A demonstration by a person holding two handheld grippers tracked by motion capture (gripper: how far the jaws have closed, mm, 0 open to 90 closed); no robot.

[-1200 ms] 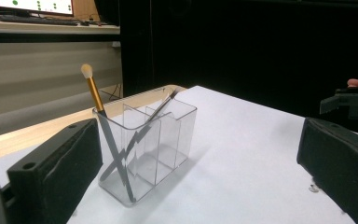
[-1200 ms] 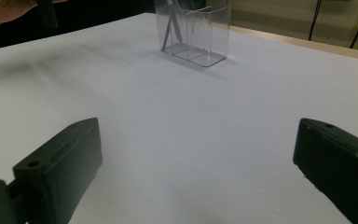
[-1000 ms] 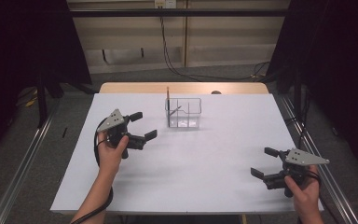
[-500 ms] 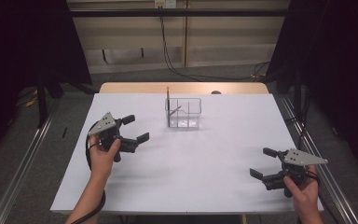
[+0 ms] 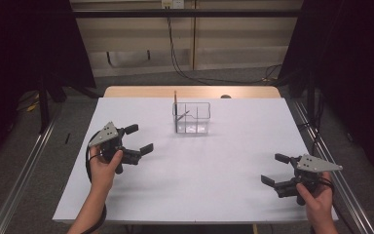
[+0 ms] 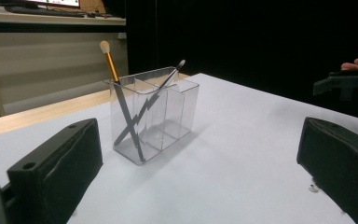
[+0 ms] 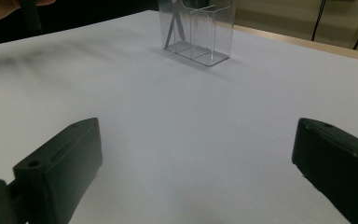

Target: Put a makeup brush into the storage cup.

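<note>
Clear plastic divided organiser (image 5: 191,117) holding a gold-handled brush (image 6: 116,79) stands at twelve o'clock on the white worktop (image 5: 199,180), black curtains flanking the room. Left gripper (image 5: 136,140) at nine, jaws wide, has drifted leftward; right gripper (image 5: 275,170) at four, jaws wide, has barely moved.

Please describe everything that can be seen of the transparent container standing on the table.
The clear organizer looks like transparent plastic, a rectangular box with rounded corners, split by inner walls into compartments. It stands upright on the white table, toward the far side near the middle. A brush with a gold ferrule, pale tip and grey handle leans in one end compartment, crossed by a slim dark tool. The other compartments look empty. Neither gripper touches it.
</note>
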